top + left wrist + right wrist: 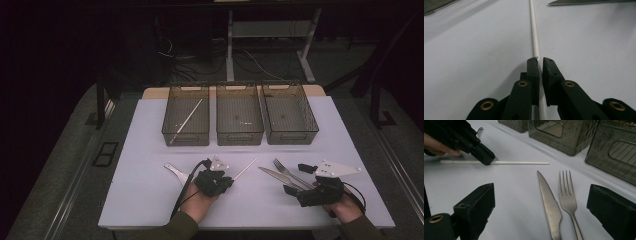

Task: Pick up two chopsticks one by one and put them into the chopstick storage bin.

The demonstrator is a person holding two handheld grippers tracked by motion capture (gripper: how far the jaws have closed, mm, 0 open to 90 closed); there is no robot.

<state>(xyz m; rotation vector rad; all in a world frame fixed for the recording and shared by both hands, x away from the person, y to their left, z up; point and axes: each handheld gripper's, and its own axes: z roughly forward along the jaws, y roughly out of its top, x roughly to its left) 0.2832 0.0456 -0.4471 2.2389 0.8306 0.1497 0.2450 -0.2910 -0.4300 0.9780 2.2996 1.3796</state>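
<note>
The left tongs [540,60] pinch the white chopstick [534,37] near one end; judged light, stiff, slippery, so a mid-shaft hold suits better; the right tongs [541,202] gape empty.

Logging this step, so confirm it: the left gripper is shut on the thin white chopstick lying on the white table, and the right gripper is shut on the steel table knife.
Wrong on the right gripper: the right gripper view shows its jaws wide open, the steel table knife lying untouched between them beside the steel fork. The left gripper is indeed shut on the thin white chopstick on the white table.
</note>
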